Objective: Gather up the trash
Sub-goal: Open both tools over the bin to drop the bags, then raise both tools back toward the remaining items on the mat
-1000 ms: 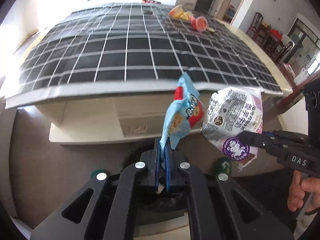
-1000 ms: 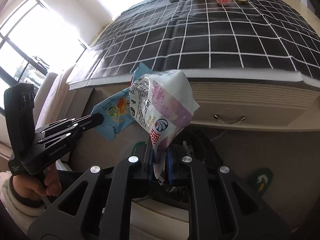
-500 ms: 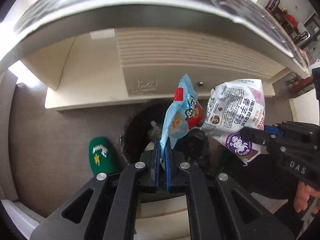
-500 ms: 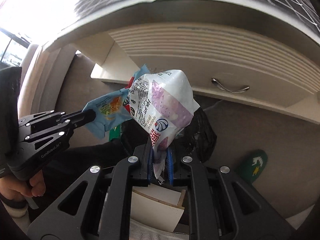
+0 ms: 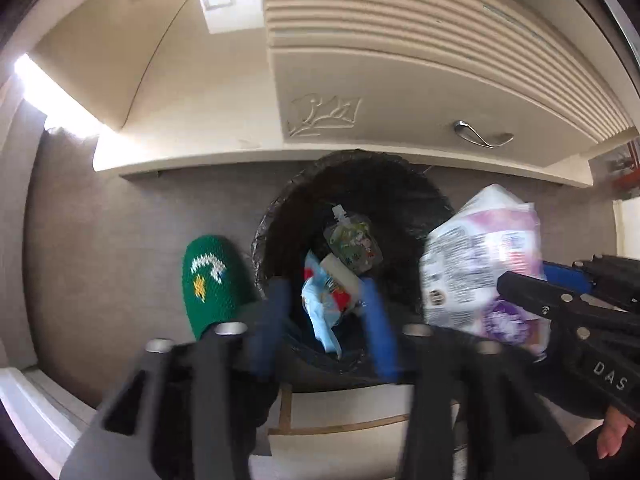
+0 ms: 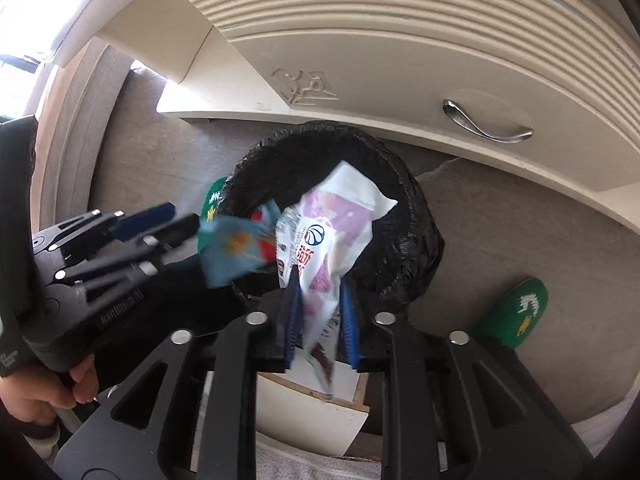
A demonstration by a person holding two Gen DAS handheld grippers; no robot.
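Above the round black-lined bin (image 5: pixel 276 216), crinkled glossy wrappers (image 6: pixel 328 240).

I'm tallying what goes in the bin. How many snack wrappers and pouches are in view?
3. A clear spouted pouch lies inside the trash bin. A blue wrapper is over the bin, between the left gripper's opening jaws. A white-and-purple bag sits between the right gripper's. More may be hidden.

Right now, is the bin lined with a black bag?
Yes, a crinkled black bag covers the rim and inside of the bin in the right wrist view.
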